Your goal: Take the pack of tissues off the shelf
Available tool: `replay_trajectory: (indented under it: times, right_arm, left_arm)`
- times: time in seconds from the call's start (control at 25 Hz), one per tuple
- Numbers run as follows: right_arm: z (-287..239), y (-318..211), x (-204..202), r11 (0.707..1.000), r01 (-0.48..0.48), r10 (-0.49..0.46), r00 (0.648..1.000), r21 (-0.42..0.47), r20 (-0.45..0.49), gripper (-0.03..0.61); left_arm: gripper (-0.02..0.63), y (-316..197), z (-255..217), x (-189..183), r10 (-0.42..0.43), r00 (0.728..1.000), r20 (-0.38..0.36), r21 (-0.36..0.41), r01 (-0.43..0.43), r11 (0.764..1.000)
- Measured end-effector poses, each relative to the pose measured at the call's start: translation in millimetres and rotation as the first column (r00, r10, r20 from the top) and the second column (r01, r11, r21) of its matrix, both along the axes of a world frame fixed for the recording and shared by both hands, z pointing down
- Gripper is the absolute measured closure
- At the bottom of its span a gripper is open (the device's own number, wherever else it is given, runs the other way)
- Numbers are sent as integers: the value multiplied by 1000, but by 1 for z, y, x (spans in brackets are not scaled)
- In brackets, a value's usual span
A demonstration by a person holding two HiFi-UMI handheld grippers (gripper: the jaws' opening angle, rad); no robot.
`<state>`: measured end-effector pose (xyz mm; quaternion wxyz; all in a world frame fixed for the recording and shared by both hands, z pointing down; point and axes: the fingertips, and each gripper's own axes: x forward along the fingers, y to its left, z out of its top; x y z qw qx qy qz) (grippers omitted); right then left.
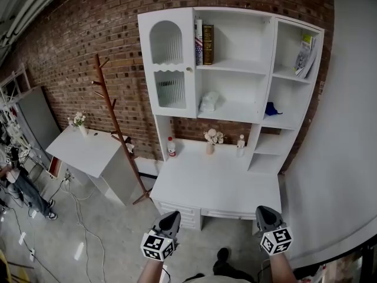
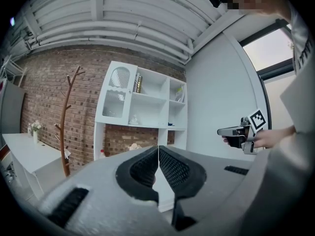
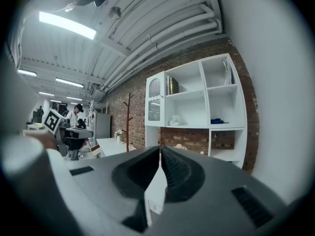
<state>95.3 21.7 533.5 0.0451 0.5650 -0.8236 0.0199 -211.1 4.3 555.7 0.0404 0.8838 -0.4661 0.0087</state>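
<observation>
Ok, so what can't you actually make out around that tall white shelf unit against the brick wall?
Pale crumpled bundle on the middle shelf, head view: too small to confirm it is the tissue pack.
Arched ribbed-glass cupboard door, head view: the ribbing blurs whatever is inside.
Dark blue object, head view and right gripper view: too small to tell what it is.

— What's on the shelf (image 1: 235, 67) facing you?
— Books (image 1: 204, 42) up top, the pack of tissues (image 1: 209, 101) below. Your worktop (image 1: 218, 181) carries a red-capped bottle (image 1: 171, 147), flowers (image 1: 211, 138) and a small white bottle (image 1: 240, 144).
</observation>
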Motion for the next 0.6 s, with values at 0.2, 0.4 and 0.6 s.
replay_trajectory:
  times: [0.2,0.4,0.6]
  right_arm:
    - [3,-26,0,1000,19,-19,1000,0,1,546]
    - [4,-60,4,999,35,-35,999,-9,8,546]
    - [3,-97,8,998,57,-57,998,-14,12,546]
  left_arm:
    - [588,-21,1,2,-15,1000,5,2,15,1000]
    - [588,-49,1,7,-30,999,11,-1,30,1000]
    - [589,-78,0,14,-48,999,16,-5,48,999]
